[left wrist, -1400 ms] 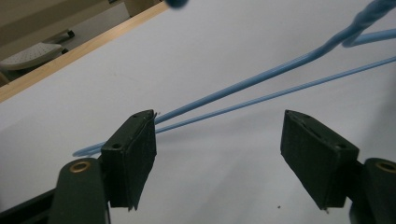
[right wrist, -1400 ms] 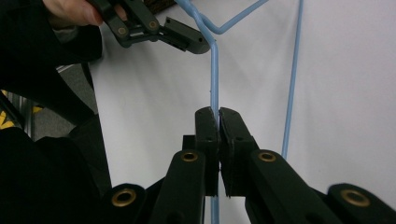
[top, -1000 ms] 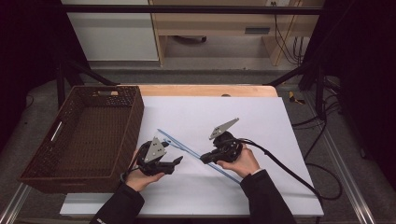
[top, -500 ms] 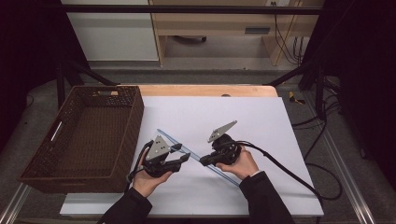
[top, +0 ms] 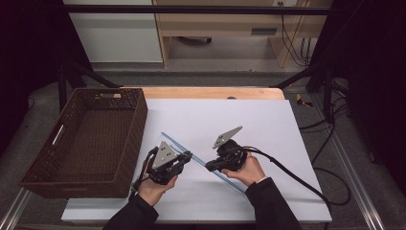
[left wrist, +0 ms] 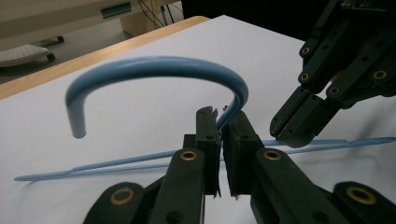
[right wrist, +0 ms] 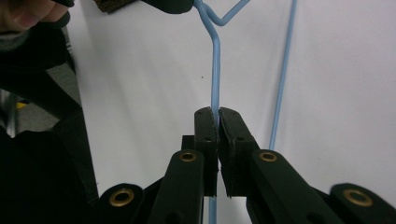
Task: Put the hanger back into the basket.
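A thin light-blue clothes hanger [top: 173,142] lies slantwise on the white table top [top: 268,120]. In the left gripper view its hook [left wrist: 154,65] curves up above the table. My left gripper [left wrist: 223,125] is shut on the neck just under that hook; in the high view this gripper [top: 185,156] is at the hanger's middle. The right gripper [right wrist: 216,116] is shut on one sloping wire arm of the hanger [right wrist: 215,70]. From above, the right gripper [top: 209,167] points left, close to the left one. The long bottom bar [right wrist: 282,70] rests on the table.
A dark brown wicker basket [top: 43,179] stands at the table's left side, with nothing in it. A black cable [top: 297,177] trails right from the right gripper. The table's wooden far edge [top: 210,92] shows behind the white sheet.
My left gripper has moved right, towards the hanger's middle, and now holds the neck under the hook. The right gripper has shifted only slightly.
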The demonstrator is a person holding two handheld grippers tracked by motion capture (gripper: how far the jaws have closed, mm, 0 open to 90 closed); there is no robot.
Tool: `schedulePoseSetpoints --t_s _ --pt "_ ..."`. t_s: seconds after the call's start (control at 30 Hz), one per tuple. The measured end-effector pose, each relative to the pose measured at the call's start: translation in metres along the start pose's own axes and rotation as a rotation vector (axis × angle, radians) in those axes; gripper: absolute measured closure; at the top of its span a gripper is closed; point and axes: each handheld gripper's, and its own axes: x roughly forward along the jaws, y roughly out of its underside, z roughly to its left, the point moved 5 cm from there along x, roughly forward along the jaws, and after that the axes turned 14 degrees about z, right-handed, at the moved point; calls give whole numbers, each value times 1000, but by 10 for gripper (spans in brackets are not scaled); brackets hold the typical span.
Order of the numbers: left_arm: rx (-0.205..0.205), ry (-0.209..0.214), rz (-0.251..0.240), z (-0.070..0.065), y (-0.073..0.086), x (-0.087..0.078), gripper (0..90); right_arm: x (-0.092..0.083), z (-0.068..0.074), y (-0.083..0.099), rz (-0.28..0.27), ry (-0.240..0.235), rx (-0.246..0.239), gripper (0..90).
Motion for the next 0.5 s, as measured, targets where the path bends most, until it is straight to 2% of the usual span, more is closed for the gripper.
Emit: schedulePoseSetpoints --t_s 0.1,0.2,0.23,0.3,0.4,0.5 --pt "1 -12 13 -3 -1 3 854 -3 3 1 -13 59 -4 728" --pt "0 -17 19 -5 -4 4 855 -5 5 1 -39 120 -17 646" --pt "0 -19 22 -6 -5 4 855 -5 6 1 -42 155 -26 626" --pt "-1 -22 24 -6 -6 5 855 -2 6 1 -37 183 -29 599" --pt "-2 -24 27 -6 -7 6 855 6 9 -1 -16 192 -27 620" --pt "-2 -20 30 -6 -7 6 855 13 12 -5 4 198 -14 683"
